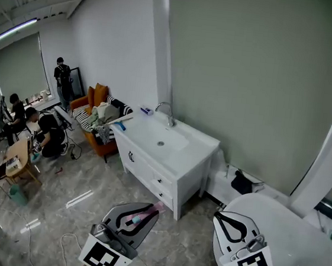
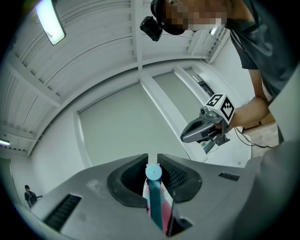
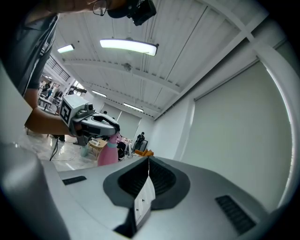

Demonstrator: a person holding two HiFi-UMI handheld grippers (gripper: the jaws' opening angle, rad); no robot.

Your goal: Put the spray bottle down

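Note:
My left gripper is low in the head view, left of centre, shut on a pink spray bottle with a teal top. In the left gripper view the teal spray head sits pinched between the black pads, and the pink body runs back under the jaws. From the right gripper view the bottle hangs below the left gripper. My right gripper is beside it on the right, jaws shut with nothing in them. It also shows in the left gripper view.
A white vanity cabinet with a sink and faucet stands ahead against the wall. A white round tub is at the right. An orange sofa and several people are far left. A cable lies on the tiled floor.

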